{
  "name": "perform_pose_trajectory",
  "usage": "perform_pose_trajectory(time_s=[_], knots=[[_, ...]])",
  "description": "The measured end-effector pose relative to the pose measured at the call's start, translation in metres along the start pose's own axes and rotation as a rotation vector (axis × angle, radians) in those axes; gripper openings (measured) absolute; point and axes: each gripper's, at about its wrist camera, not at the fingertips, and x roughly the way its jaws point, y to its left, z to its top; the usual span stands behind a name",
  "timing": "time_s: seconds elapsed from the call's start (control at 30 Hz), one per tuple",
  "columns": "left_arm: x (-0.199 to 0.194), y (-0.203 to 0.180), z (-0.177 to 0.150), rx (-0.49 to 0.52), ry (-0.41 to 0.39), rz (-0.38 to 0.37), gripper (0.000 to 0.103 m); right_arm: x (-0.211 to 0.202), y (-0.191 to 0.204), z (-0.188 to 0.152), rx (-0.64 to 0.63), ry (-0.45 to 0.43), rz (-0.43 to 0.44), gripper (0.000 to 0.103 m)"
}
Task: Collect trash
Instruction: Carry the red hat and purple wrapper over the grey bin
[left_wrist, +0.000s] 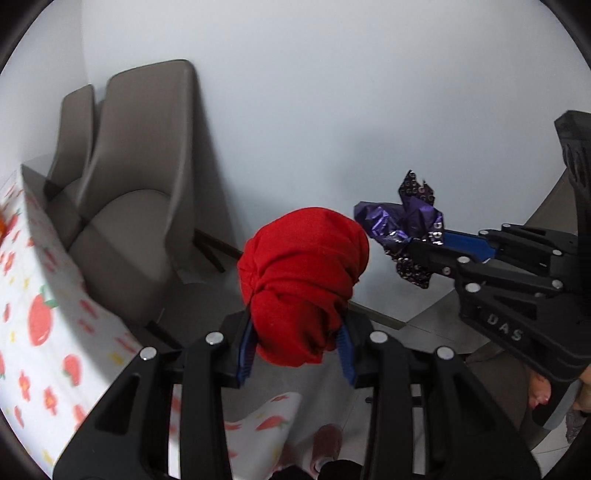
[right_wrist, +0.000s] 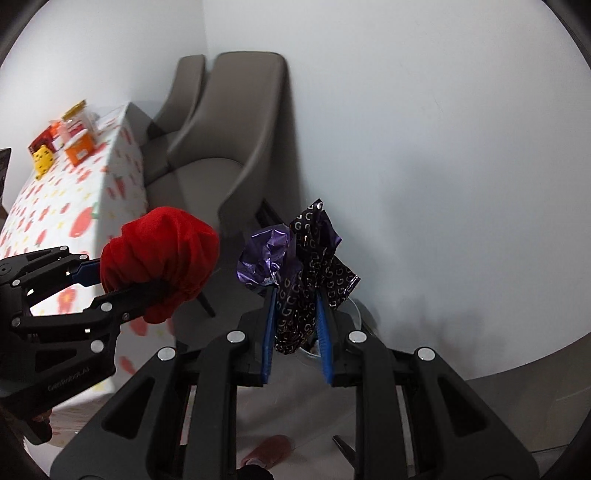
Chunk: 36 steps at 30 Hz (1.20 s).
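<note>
Carry step: both loads off counter (right_wrist: 55, 206), airborne.
Left gripper (left_wrist: 295, 350) clenched on bunched red cloth bundle (left_wrist: 303, 280).
Right gripper (right_wrist: 295, 339) clenched on crumpled purple foil wrapper (right_wrist: 306, 273).
Round metal bin (right_wrist: 351, 314) just below right gripper, partly hidden.
Next, likely: centre each load over bin, then release.

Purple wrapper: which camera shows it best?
Right wrist: the wrapper sits centered and close between the right gripper's jaws, print legible. Left wrist shows it smaller, side-on at the right, partly behind the red cloth.
</note>
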Motion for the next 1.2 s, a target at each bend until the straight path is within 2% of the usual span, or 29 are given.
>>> perform_pose_trajectory(time_s=[0.17, 0.37, 0.53, 0.6, 0.67, 0.73, 0.9, 0.97, 1.03, 1.2], knots=[[0.074, -0.020, 0.019, 0.059, 0.041, -0.019, 0.040, 0.060, -0.028, -0.002, 0.062, 0.053, -0.019, 0.019], [0.168, -0.013, 0.036, 0.118, 0.119, 0.007, 0.040, 0.144, -0.058, -0.005, 0.145, 0.116, -0.033, 0.019], [0.234, 0.001, 0.034, 0.165, 0.180, 0.035, 0.041, 0.209, -0.056, -0.009, 0.184, 0.160, -0.033, 0.020], [0.244, 0.013, 0.026, 0.172, 0.195, 0.031, 0.041, 0.220, -0.061, -0.015, 0.196, 0.172, -0.026, 0.020], [0.251, 0.018, 0.022, 0.170, 0.205, 0.022, 0.041, 0.231, -0.060, -0.017, 0.203, 0.185, -0.015, 0.025], [0.259, 0.019, 0.023, 0.171, 0.211, 0.014, 0.042, 0.238, -0.059, -0.020, 0.195, 0.191, -0.018, 0.035], [0.271, 0.029, 0.020, 0.172, 0.225, -0.004, 0.042, 0.256, -0.066, -0.019, 0.197, 0.207, -0.012, 0.037], [0.274, 0.029, 0.020, 0.173, 0.230, -0.006, 0.042, 0.258, -0.064, -0.015, 0.196, 0.206, -0.006, 0.043], [0.279, 0.031, 0.020, 0.170, 0.235, -0.007, 0.042, 0.257, -0.074, -0.017, 0.189, 0.204, 0.000, 0.054], [0.290, 0.041, 0.019, 0.163, 0.245, -0.008, 0.042, 0.263, -0.077, -0.017, 0.188, 0.210, 0.014, 0.054]])
